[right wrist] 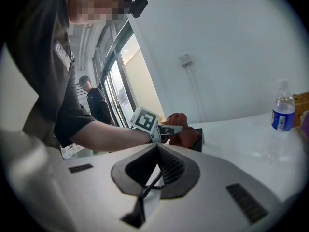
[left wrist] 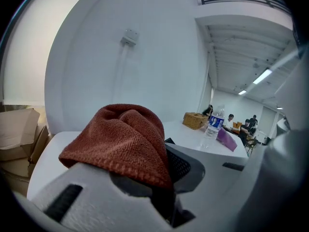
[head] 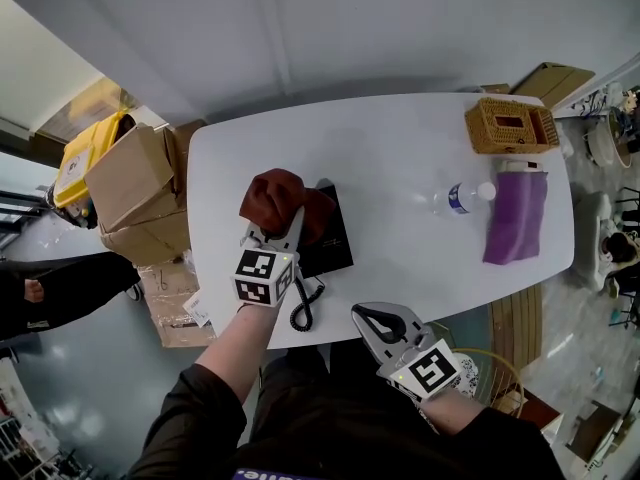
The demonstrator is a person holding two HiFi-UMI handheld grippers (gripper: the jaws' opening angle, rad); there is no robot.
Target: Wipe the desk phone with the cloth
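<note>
The left gripper [head: 283, 224] is clamped on the rust-red cloth [head: 276, 194]. The cloth bunches ahead of its jaws and lies on the black desk phone [head: 336, 240] directly beneath. Wiping looks under way, but the phone's right half shows bare, so much seems left to do. The right gripper [head: 378, 320] hangs closed and empty by the worktop [head: 400, 148] edge, with the phone's coiled cord [head: 301, 310] just to its left. Well to the left gripper's right sit a water bottle [head: 462, 197], a purple item [head: 517, 218] and a wicker basket [head: 508, 126], none in the way.
</note>
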